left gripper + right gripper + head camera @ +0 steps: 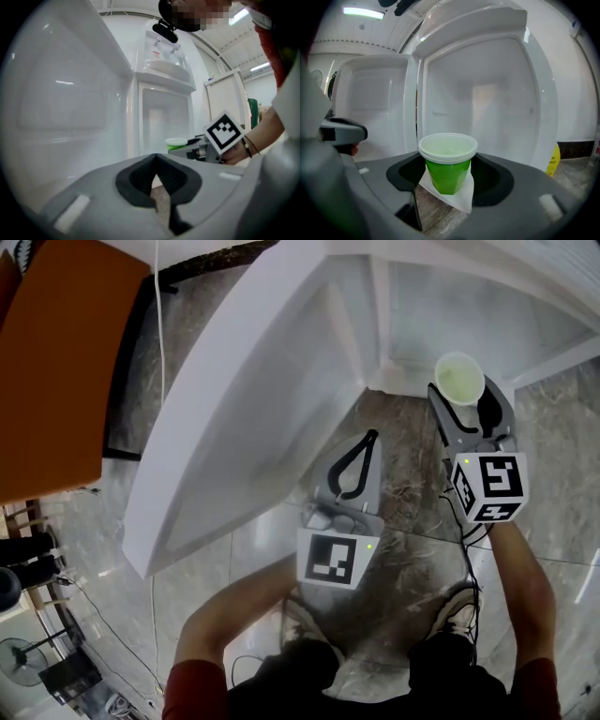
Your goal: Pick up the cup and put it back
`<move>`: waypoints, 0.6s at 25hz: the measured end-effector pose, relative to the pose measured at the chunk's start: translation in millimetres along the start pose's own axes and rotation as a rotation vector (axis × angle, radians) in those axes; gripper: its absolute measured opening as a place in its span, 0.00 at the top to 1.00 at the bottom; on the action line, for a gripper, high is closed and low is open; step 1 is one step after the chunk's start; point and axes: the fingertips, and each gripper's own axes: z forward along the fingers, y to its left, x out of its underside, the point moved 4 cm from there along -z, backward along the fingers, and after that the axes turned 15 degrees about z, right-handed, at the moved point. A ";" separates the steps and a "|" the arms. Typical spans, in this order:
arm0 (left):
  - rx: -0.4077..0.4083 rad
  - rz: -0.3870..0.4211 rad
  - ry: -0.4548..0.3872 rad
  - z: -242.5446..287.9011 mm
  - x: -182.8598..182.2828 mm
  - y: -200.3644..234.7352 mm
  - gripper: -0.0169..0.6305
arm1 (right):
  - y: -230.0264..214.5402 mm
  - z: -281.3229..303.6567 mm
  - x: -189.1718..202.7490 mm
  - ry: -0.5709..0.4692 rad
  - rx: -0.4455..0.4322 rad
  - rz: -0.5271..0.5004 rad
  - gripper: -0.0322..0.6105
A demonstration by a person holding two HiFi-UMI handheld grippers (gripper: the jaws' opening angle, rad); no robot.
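Right gripper (461, 401): fingers pinch green plastic cup (447, 164). Cup upright, in the air, just in front of the open refrigerator (497, 93). Left gripper (156, 174): fingers pressed together, empty, also facing the refrigerator.

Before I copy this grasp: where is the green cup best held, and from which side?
Grip the green cup by its wall just under the wider rim, coming level from the side: it is upright, open-topped and tapers downward, so the rim should stop slipping.
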 end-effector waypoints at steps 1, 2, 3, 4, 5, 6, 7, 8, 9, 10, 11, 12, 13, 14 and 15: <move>0.000 -0.001 0.001 -1.0 -0.8 -0.2 0.97 | 1.5 -5.2 1.0 0.001 -0.002 -0.010 0.48; 0.000 -0.002 0.001 -1.8 -1.5 -0.3 0.97 | 2.7 -10.5 2.1 0.001 -0.004 -0.015 0.48; -0.001 -0.001 0.000 -2.5 -2.3 -0.3 0.97 | 3.5 -15.8 3.4 0.001 -0.005 -0.014 0.48; -0.001 0.002 -0.003 -3.0 -3.0 -0.2 0.97 | 4.1 -21.2 5.0 0.002 -0.006 -0.006 0.48; -0.001 0.007 -0.005 -3.5 -3.6 -0.2 0.97 | 4.5 -26.4 6.7 0.003 -0.006 0.005 0.48; -0.001 0.010 -0.007 -3.9 -4.2 -0.4 0.97 | 4.9 -31.7 8.5 0.005 -0.006 0.015 0.48; 0.000 0.014 -0.008 -4.4 -4.8 -0.9 0.97 | 5.2 -36.9 10.1 0.006 -0.007 0.024 0.48; 0.002 0.018 -0.008 -5.0 -5.4 -1.7 0.97 | 5.5 -42.1 11.4 0.005 -0.008 0.029 0.48; 0.006 0.023 -0.007 -5.7 -5.9 -2.7 0.97 | 5.6 -47.2 12.5 0.004 -0.007 0.036 0.48; 0.010 0.027 -0.006 -6.5 -6.2 -3.8 0.97 | 5.3 -52.0 13.2 0.004 -0.005 0.048 0.48; 0.014 0.031 -0.005 -7.4 -6.3 -4.9 0.97 | 4.6 -56.3 13.4 0.004 0.000 0.064 0.48; 0.017 0.037 -0.003 -8.4 -6.2 -6.1 0.97 | 3.8 -60.2 13.2 0.002 0.003 0.078 0.48; 0.023 0.048 0.000 -9.5 -5.8 -7.5 0.97 | 3.2 -63.8 12.6 -0.002 0.003 0.087 0.48; 0.029 0.062 0.003 -10.8 -5.2 -9.1 0.97 | 3.0 -67.4 12.0 -0.008 0.001 0.090 0.48; 0.034 0.069 0.006 -12.0 -4.4 -10.9 0.97 | 3.2 -71.2 11.8 -0.012 -0.001 0.092 0.48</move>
